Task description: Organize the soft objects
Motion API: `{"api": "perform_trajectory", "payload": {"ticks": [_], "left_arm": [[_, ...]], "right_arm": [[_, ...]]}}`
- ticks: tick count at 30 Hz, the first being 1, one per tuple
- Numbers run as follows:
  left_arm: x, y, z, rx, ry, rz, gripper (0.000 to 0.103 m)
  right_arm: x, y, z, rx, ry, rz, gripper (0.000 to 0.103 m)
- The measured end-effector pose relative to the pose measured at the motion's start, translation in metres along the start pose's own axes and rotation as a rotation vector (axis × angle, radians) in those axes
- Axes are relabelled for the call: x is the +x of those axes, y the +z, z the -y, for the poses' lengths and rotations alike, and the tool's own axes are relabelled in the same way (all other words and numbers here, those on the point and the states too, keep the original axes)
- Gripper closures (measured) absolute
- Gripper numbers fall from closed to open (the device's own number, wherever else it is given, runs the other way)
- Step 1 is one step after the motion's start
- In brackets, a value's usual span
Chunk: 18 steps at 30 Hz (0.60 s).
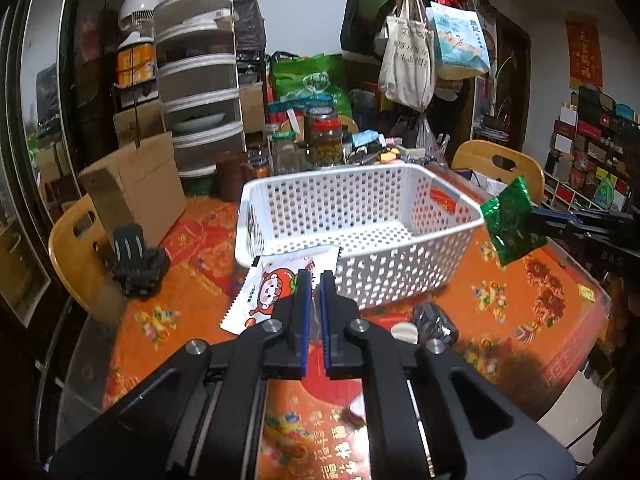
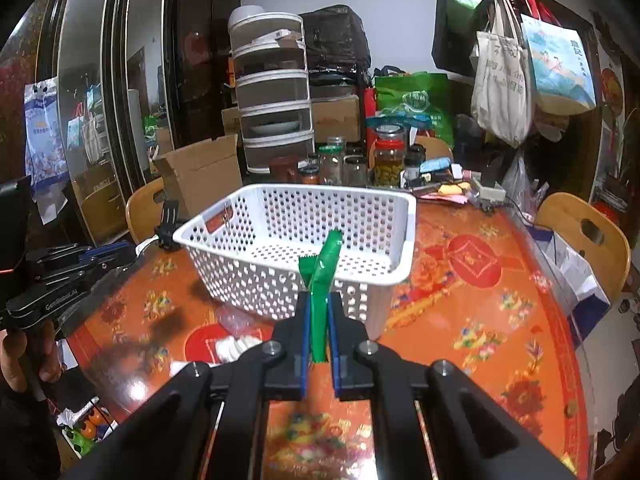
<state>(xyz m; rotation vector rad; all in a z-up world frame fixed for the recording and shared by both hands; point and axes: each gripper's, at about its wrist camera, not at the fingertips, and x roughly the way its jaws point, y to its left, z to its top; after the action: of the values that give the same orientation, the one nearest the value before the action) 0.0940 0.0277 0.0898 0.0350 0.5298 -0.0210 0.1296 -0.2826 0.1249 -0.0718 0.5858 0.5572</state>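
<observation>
White perforated plastic basket [image 1: 360,236], semi-gloss, ahead of both grippers. Crinkled glossy green foil packet [image 2: 322,280] between the right gripper's [image 2: 319,312] matt black jaws with blue pads. Glossy printed sachet [image 1: 276,288] beneath the left gripper [image 1: 316,292]. Glossy table covering [image 2: 480,320].

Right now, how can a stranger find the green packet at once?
Find the white perforated plastic basket on the orange patterned table. Beside its right rim, in the air, the right hand-held gripper pinches a crinkled shiny green foil packet, the only green packet.

A white wall [image 1: 304,4] backs the cluttered room, with a dark mirrored cabinet [image 2: 120,92] and wooden chairs [image 2: 580,232].
</observation>
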Motion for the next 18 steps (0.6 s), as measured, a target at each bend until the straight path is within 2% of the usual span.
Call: {"api": "perform_trajectory", "payload": {"ticks": [5, 12, 14, 18], "left_arm": [[0.002, 0.030, 0.001, 0.013, -0.008, 0.019, 0.103], [0.042, 0.074, -0.006, -0.005, -0.020, -0.010, 0.103], [0.046, 0.073, -0.008, -0.008, -0.026, -0.017, 0.103], [0.045, 0.045, -0.017, -0.025, -0.060, -0.061, 0.102]], "right_arm": [[0.005, 0.023, 0.005, 0.000, 0.022, 0.007, 0.096], [0.032, 0.057, 0.009, 0.010, 0.031, -0.017, 0.096], [0.037, 0.062, 0.009, 0.005, 0.022, -0.021, 0.096], [0.034, 0.061, 0.010, 0.006, 0.025, -0.015, 0.096]]}}
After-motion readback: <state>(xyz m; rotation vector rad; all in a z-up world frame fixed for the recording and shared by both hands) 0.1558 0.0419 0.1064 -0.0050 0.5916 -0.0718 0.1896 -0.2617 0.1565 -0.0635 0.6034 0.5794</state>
